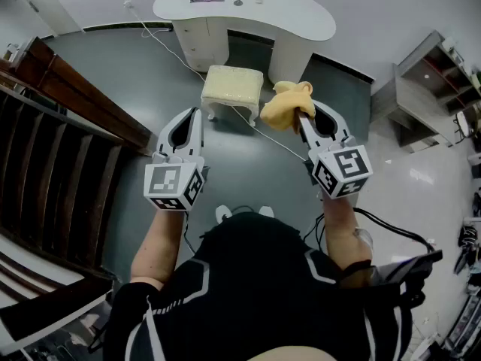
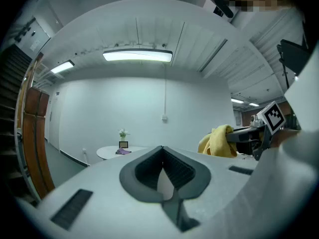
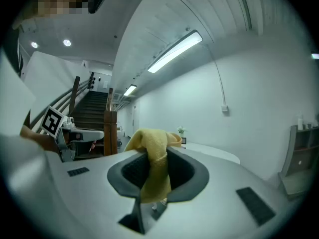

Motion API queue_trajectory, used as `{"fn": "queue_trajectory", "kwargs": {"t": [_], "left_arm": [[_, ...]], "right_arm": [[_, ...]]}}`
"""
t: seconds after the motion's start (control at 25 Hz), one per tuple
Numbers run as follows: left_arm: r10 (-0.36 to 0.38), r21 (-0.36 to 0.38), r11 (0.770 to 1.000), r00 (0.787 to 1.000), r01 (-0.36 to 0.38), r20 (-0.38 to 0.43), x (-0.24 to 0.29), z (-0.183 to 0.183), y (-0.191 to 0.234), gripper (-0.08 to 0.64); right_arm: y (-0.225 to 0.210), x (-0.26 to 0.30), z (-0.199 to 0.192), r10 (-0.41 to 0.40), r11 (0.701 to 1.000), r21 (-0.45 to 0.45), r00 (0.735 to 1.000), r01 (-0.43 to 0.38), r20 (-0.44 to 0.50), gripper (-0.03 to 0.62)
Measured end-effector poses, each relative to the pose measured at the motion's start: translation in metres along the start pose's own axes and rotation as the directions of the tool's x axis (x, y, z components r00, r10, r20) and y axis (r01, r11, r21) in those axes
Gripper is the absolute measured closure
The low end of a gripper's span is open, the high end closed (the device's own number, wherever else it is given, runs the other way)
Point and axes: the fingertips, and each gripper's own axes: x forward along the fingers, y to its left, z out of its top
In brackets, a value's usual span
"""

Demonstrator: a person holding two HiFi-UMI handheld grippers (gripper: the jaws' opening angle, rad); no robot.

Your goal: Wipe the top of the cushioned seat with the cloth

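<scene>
Holding both tools out over the grey floor (image 1: 248,168), I have my left gripper (image 1: 194,113) with its jaws pressed together and nothing between them. My right gripper (image 1: 301,116) is clamped on the yellow cloth (image 1: 284,105), which bunches above the jaw tips and hangs down between them. Beyond the grippers the cushioned seat (image 1: 233,85) stands on the floor, and the cloth is up in the air, clear of its cream top. Farther off, a curved white desk (image 1: 301,17) sits by the wall.

Open floor (image 1: 240,173) before the cushioned seat (image 1: 232,85); white desk (image 1: 248,10) close behind, stair railing (image 1: 75,96) left.
</scene>
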Motion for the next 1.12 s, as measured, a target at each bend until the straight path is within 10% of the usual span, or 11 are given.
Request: {"fn": "queue_trajectory", "kwargs": {"t": [1.12], "left_arm": [[-0.01,0.019,1.0,1.0,0.01,-0.001,-0.022,-0.003,0.058,0.555]], "right_arm": [[0.033,0.033,0.015,-0.017,0.998,0.069,0.997,0.012,0.074,0.508]]}}
